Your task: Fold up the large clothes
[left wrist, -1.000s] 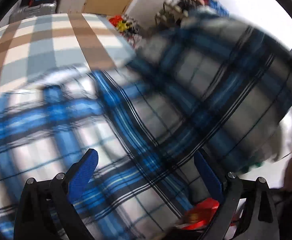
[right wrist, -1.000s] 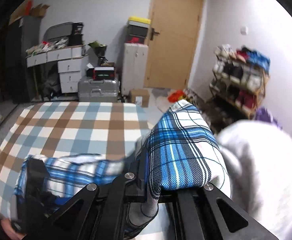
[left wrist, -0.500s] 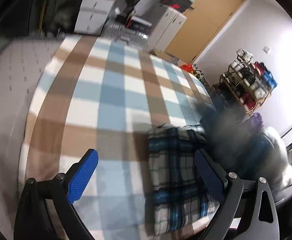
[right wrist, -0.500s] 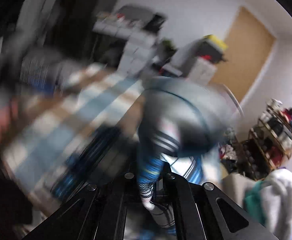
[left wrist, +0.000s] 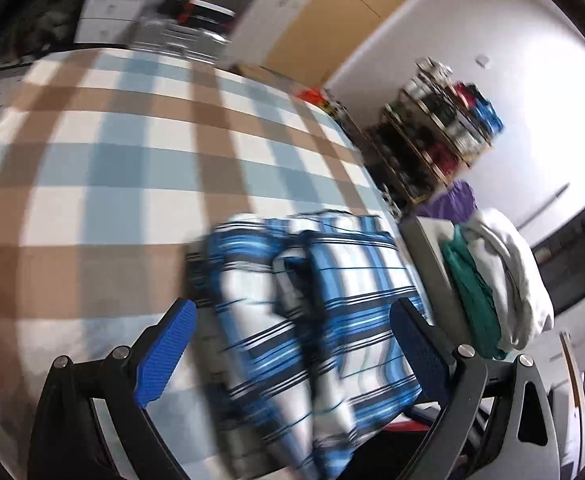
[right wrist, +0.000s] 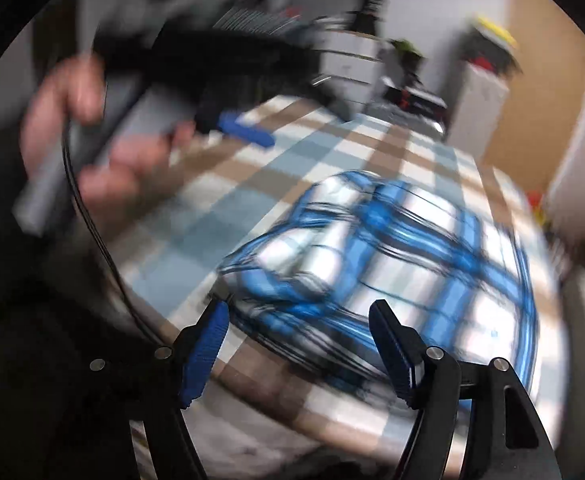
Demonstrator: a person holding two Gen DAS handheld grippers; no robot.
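Letting your right gripper [right wrist: 298,344] spring open drops the folded plaid shirt [left wrist: 312,320] onto the checked bedspread [left wrist: 132,168] near the bed's edge, so both it and your left gripper [left wrist: 292,344] hang wide, holding nothing, presumably done.

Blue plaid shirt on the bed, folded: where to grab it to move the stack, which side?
Probably the near edge of the blue plaid shirt, coming from the bed's front. In both views it lies as a folded bundle with layers stacked there, so one pinch could catch them all. Right gripper, whose jaws have just been opening, and left gripper stand open, nothing pressed between them.
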